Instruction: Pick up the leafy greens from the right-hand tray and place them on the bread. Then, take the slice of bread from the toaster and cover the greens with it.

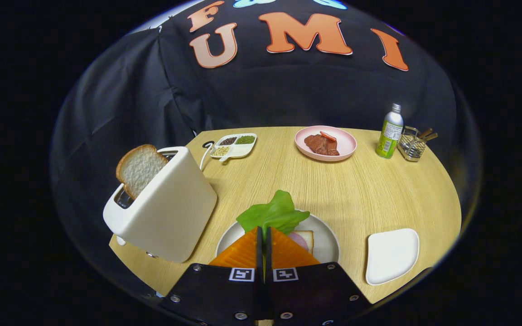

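My gripper [263, 230] is shut on the leafy greens [272, 213], a green lettuce leaf that sticks out just ahead of the fingertips. The leaf hangs over a round white plate [326, 240] holding a slice of bread [307, 238] with a pink slice on it, partly hidden behind my fingers. To the left stands a white toaster [166, 213] with a slice of bread [138, 168] poking up from its slot. The right-hand tray [391, 256], white and bare, lies to the right of the plate.
Beyond the plate on the wooden table are a pink plate [345, 147] with meat, a white divided dish [236, 151] of seeds, a green bottle [389, 132] and a wire holder [413, 145]. Black cloth walls surround the table.
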`<action>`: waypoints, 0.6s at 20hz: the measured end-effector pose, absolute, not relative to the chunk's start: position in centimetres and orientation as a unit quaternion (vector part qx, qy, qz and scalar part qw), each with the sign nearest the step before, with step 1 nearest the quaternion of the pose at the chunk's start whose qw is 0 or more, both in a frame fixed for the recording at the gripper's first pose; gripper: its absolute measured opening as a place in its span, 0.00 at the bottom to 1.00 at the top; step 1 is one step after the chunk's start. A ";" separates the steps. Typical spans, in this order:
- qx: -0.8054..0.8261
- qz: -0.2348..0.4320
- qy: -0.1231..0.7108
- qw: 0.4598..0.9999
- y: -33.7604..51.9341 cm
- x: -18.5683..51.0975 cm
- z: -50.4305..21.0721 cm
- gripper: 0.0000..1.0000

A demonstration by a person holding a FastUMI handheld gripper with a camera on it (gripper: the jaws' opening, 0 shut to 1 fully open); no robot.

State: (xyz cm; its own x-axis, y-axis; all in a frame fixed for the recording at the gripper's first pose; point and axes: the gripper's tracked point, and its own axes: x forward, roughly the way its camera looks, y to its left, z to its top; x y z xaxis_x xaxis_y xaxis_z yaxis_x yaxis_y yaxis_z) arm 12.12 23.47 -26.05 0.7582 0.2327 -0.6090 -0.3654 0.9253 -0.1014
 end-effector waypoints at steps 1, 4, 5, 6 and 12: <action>-0.109 0.162 0.315 0.929 23.5 12.1 -26.7 0.01; -0.121 0.153 0.328 0.924 22.9 12.4 -28.2 0.01; -0.125 0.147 0.330 0.924 22.5 12.6 -28.5 0.02; -0.126 0.144 0.333 0.923 22.3 12.7 -28.8 0.02; -0.130 0.104 0.335 0.927 20.2 13.5 -29.1 0.10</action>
